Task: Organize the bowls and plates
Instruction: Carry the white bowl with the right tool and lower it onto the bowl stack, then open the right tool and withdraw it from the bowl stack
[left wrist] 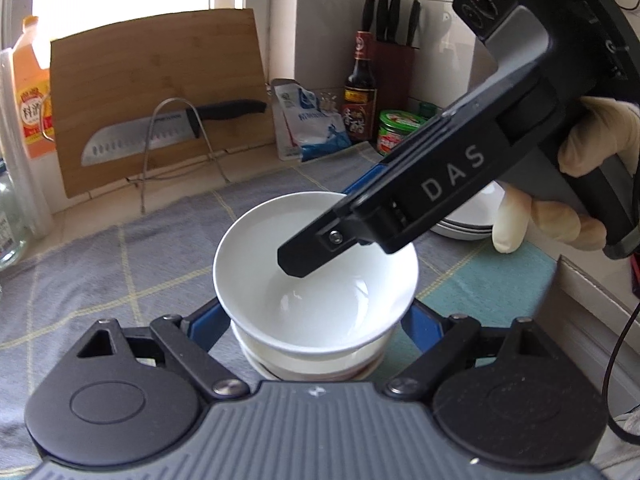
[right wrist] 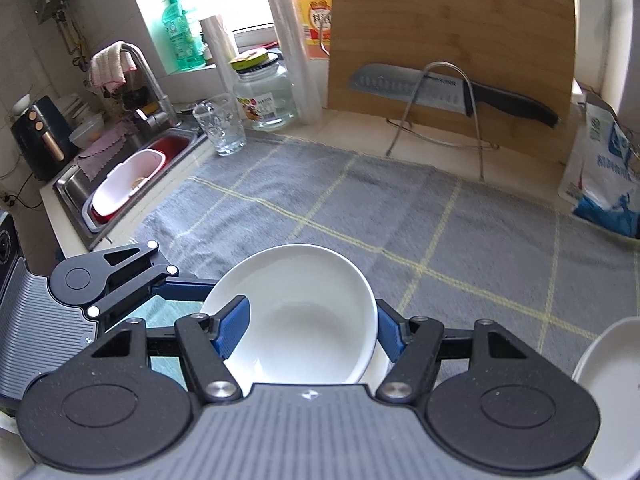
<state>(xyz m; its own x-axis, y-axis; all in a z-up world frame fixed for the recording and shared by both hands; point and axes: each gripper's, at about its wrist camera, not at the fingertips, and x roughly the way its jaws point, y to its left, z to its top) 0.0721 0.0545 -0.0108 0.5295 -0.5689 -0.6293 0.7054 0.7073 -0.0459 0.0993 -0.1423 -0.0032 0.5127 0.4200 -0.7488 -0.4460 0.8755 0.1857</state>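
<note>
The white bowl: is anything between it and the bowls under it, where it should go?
Nothing visible is between them. The white bowl sits in the lower bowls, with the right gripper pinching its rim and the left gripper's fingers open on either side of the stack.

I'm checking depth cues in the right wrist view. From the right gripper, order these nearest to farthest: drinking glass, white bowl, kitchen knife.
1. White bowl: in the right gripper, one finger inside the rim, one outside.
2. Drinking glass: far left, by the sink.
3. Kitchen knife: back, against the cutting board.
</note>
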